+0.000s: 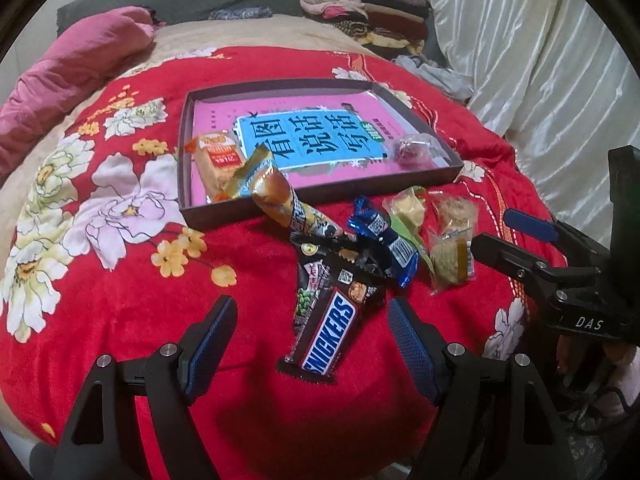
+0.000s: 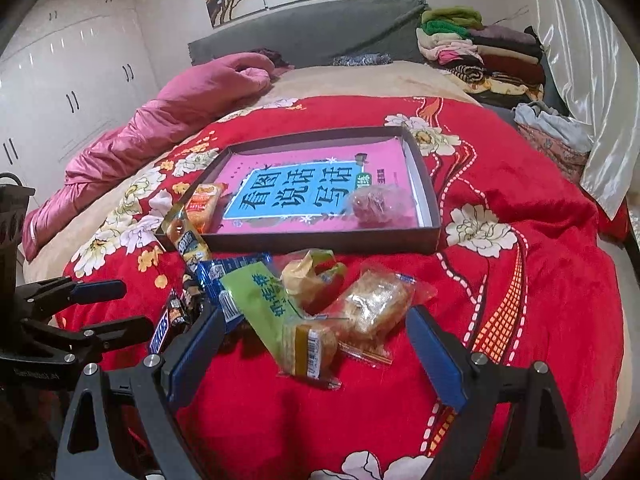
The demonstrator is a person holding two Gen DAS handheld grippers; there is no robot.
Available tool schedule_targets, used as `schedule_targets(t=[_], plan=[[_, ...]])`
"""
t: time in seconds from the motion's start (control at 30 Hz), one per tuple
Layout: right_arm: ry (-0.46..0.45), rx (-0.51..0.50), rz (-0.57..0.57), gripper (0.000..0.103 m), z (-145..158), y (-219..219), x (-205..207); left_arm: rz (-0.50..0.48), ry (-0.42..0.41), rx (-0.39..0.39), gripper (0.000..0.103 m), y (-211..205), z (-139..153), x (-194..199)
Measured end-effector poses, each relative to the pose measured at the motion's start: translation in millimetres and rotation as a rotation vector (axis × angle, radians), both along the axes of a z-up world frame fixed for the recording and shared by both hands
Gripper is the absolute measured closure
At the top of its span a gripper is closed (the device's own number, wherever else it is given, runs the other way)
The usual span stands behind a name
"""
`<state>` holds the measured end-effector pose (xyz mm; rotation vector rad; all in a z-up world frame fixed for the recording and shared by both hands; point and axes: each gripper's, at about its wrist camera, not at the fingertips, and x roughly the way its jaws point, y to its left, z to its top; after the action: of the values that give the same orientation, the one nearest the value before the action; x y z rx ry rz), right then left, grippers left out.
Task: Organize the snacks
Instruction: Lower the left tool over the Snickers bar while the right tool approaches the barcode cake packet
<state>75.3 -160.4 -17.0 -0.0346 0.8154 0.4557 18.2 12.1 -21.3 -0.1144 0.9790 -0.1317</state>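
Note:
A shallow dark box (image 1: 192,208) (image 2: 434,236) lies on the red blanket, lined with a pink book. An orange snack pack (image 1: 218,160) (image 2: 202,202) and a round red candy (image 1: 408,148) (image 2: 370,202) lie inside it. Loose snacks lie in front of it: a Snickers bar (image 1: 326,336) (image 2: 160,332), a blue wrapper (image 1: 384,236), a gold tube snack (image 1: 288,204) leaning on the box rim, and a green-packed cake (image 2: 280,316). My left gripper (image 1: 312,344) is open over the Snickers bar. My right gripper (image 2: 316,348) is open around the green-packed cake.
The red floral blanket (image 1: 120,300) covers the bed. A pink quilt (image 2: 160,128) lies at the left, folded clothes (image 2: 480,52) at the head of the bed, a white curtain (image 1: 520,40) at the right. The right gripper's body shows in the left wrist view (image 1: 560,276).

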Motion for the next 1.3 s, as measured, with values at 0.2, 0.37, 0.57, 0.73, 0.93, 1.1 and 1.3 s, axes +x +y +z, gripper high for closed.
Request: schedule_targets(t=[0.2,0.37,0.57,0.73,0.93,1.1,1.3], plan=[[0.037,-0.009,0.016,0.011,-5.8,3.4,0.3,-0.005,0.028,-0.007,0.024,1.0,-8.1,1.2],[0.073,-0.039,0.03,0.016,-13.4,9.3,1.5,0.001,0.045,-0.026,0.024,2.8,-15.1,2.6],[0.101,-0.077,0.051,0.026,-21.8,16.5,1.3,-0.012,0.065,-0.039,0.024,-0.6,-22.4,3.4],[0.134,-0.086,0.053,0.033,-29.9,19.1,5.1,-0.005,0.072,-0.058,0.024,0.9,-28.1,5.7],[0.145,-0.078,0.076,0.042,-34.1,24.6,10.2,-0.007,0.068,-0.067,0.028,0.7,-31.1,7.2],[0.148,-0.09,0.081,0.049,-37.2,27.8,13.3,-0.012,0.071,-0.078,0.042,0.1,-32.8,7.5],[0.159,-0.065,0.083,0.054,-37.8,25.0,14.3,-0.014,0.092,-0.107,0.053,1.6,-37.9,9.7]])
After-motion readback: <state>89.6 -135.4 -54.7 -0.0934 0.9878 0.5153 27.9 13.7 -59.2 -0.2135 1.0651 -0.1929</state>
